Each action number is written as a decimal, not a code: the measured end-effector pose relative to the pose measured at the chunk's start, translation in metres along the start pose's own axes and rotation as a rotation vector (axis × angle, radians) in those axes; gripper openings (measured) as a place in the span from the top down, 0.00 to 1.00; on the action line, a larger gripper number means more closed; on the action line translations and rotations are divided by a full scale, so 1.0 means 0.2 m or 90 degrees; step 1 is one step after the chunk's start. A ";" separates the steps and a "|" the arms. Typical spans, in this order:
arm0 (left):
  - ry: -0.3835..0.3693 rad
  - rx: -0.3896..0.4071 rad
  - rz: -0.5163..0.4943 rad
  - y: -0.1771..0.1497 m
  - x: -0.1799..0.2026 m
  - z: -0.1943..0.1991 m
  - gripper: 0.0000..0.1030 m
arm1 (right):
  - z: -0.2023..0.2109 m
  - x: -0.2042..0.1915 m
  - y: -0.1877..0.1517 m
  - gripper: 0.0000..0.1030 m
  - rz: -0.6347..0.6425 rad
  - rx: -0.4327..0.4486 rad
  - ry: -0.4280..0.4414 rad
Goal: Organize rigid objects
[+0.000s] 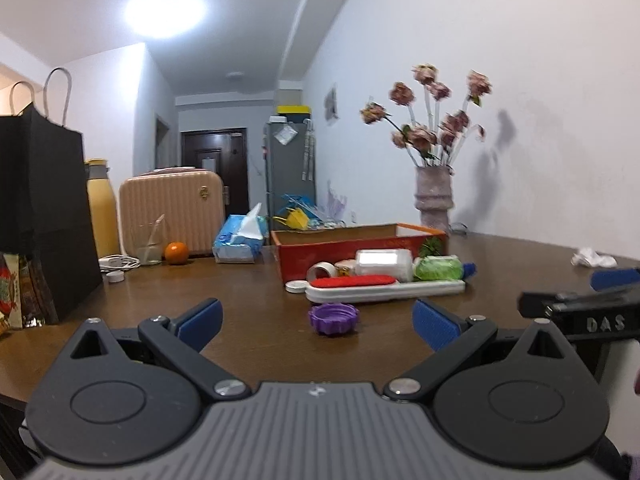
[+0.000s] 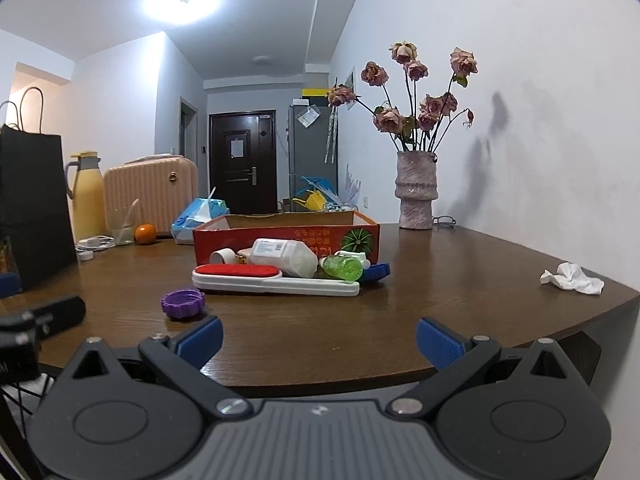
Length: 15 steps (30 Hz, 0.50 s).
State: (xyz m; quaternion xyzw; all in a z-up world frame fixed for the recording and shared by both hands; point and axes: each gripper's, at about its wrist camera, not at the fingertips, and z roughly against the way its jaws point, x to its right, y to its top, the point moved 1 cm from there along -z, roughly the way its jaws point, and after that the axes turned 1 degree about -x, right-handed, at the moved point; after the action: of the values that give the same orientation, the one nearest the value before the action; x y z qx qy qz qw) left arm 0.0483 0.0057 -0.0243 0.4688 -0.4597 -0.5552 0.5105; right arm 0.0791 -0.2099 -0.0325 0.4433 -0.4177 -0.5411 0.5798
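Note:
A red cardboard box (image 1: pixel 320 250) (image 2: pixel 224 240) stands open on the brown table (image 1: pixel 240 292) (image 2: pixel 440 280). In front of it lie a white lint brush with a red pad (image 1: pixel 384 288) (image 2: pixel 276 280), a white bottle (image 1: pixel 384 264) (image 2: pixel 288 256), a green bottle (image 1: pixel 438 268) (image 2: pixel 344 267), a tape roll (image 1: pixel 322 270) (image 2: pixel 222 256), a blue cap (image 2: pixel 376 271) and a white lid (image 1: pixel 295 287). A purple lid (image 1: pixel 333 319) (image 2: pixel 183 303) lies nearer. My left gripper (image 1: pixel 318 326) is open and empty, just short of the purple lid. My right gripper (image 2: pixel 319 340) is open and empty over the table's near edge.
At the left stand a black paper bag (image 1: pixel 44 216) (image 2: pixel 32 200), a yellow flask (image 1: pixel 102 208) (image 2: pixel 86 196), a pink case (image 1: pixel 172 208) (image 2: pixel 152 196), a glass (image 1: pixel 150 246), an orange (image 1: pixel 176 253) (image 2: pixel 145 234) and a tissue pack (image 1: pixel 240 242) (image 2: pixel 198 216). A vase of roses (image 1: pixel 434 200) (image 2: pixel 415 196) and crumpled paper (image 1: pixel 594 258) (image 2: pixel 572 278) are at the right.

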 end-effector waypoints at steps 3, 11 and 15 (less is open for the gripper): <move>0.005 0.009 0.010 -0.01 -0.02 -0.05 0.00 | -0.04 0.00 -0.01 0.00 0.011 -0.011 -0.004; -0.002 -0.004 -0.039 -0.02 0.02 -0.22 0.00 | -0.23 0.05 0.02 0.00 -0.001 -0.014 0.023; -0.013 -0.047 -0.030 0.00 0.03 -0.36 0.00 | -0.33 0.12 0.07 0.00 -0.035 0.034 0.106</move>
State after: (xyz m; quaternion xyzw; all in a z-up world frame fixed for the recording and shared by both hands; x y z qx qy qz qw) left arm 0.1196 -0.0024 -0.0346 0.4548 -0.4326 -0.5886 0.5095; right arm 0.1483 -0.2289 -0.0365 0.5136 -0.3699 -0.5069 0.5852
